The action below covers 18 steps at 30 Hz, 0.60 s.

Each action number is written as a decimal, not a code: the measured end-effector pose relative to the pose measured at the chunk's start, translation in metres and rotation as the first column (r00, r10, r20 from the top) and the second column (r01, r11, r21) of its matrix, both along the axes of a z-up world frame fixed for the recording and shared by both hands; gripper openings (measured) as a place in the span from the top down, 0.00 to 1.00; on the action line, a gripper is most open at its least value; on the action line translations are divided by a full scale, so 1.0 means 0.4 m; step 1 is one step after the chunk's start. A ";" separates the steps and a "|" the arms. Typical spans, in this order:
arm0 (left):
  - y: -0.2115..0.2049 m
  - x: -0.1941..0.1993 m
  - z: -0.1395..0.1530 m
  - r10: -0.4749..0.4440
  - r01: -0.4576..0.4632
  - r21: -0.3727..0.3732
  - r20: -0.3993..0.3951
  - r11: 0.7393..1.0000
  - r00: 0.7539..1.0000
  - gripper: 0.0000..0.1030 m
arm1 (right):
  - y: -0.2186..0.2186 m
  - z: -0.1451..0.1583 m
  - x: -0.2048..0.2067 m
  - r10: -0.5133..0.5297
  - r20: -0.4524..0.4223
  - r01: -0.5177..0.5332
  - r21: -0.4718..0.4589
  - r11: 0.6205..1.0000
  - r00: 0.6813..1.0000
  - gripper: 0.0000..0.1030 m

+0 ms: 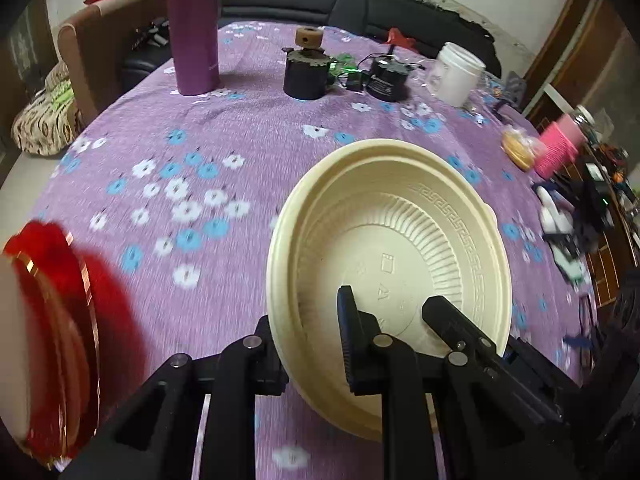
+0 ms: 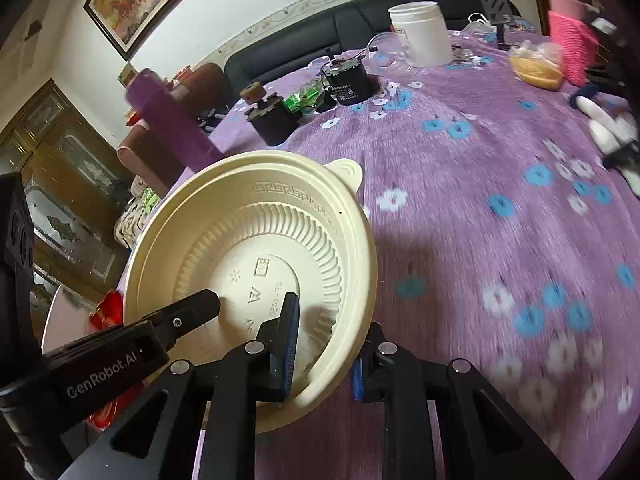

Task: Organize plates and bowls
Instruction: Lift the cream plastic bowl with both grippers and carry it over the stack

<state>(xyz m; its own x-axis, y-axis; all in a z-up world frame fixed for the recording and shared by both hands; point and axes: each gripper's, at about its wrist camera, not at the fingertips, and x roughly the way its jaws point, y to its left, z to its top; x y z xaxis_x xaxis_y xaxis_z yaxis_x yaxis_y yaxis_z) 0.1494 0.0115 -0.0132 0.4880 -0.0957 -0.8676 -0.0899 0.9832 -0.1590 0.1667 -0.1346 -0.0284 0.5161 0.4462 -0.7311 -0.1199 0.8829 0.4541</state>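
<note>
A cream plastic bowl (image 1: 400,240) with a ribbed inside is held tilted above the purple flowered table. My left gripper (image 1: 308,332) is shut on its near left rim, one finger inside and one outside. My right gripper (image 2: 326,344) is shut on the bowl (image 2: 256,240) at its near right rim; its finger (image 1: 452,320) shows inside the bowl in the left wrist view, and the left gripper's finger (image 2: 188,312) shows in the right wrist view. A red plate with a gold rim (image 1: 60,340) lies at the table's left edge.
At the back stand a tall purple bottle (image 1: 194,28), two black cylinders (image 1: 306,74), a white tub (image 1: 456,74). A yellow lid (image 1: 518,152), a pink mesh roll (image 1: 558,146) and small clutter lie at the right edge. A black sofa (image 1: 320,4) runs behind.
</note>
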 end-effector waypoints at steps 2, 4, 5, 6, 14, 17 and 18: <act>-0.001 -0.047 0.012 -0.002 0.002 0.002 0.024 1.000 1.000 0.82 | -0.003 0.016 -0.050 0.002 0.017 -0.002 0.001 1.000 1.000 0.77; 0.006 -0.097 0.028 -0.001 0.001 -0.002 0.052 1.000 0.999 0.82 | 0.000 0.034 -0.092 0.008 0.037 -0.008 -0.003 1.000 0.999 0.77; 0.010 -0.118 0.035 0.000 0.000 -0.003 0.064 1.000 0.998 0.82 | 0.001 0.041 -0.107 0.011 0.045 -0.010 -0.005 1.000 0.999 0.77; 0.016 -0.142 0.045 0.005 -0.004 -0.008 0.077 1.000 0.997 0.82 | 0.006 0.055 -0.132 0.018 0.061 -0.017 -0.010 1.000 0.998 0.77; 0.091 -0.291 0.118 0.065 -0.057 -0.056 0.170 0.997 0.983 0.75 | 0.082 0.151 -0.258 0.088 0.172 -0.078 -0.064 0.995 0.981 0.77; 0.118 -0.334 0.138 0.090 -0.082 -0.050 0.202 0.995 0.975 0.72 | 0.124 0.180 -0.290 0.127 0.198 -0.114 -0.074 0.991 0.972 0.77; 0.130 -0.348 0.145 0.099 -0.090 -0.050 0.215 0.995 0.971 0.72 | 0.135 0.187 -0.296 0.135 0.206 -0.121 -0.079 0.990 0.969 0.77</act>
<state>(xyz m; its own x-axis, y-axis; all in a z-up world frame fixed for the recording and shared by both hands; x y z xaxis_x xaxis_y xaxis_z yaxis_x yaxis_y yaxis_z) 0.0101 0.0636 0.0450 0.6729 -0.0721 -0.7362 -0.1415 0.9643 -0.2237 0.0484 -0.0805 0.0465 0.6034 0.4734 -0.6417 -0.3205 0.8808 0.3484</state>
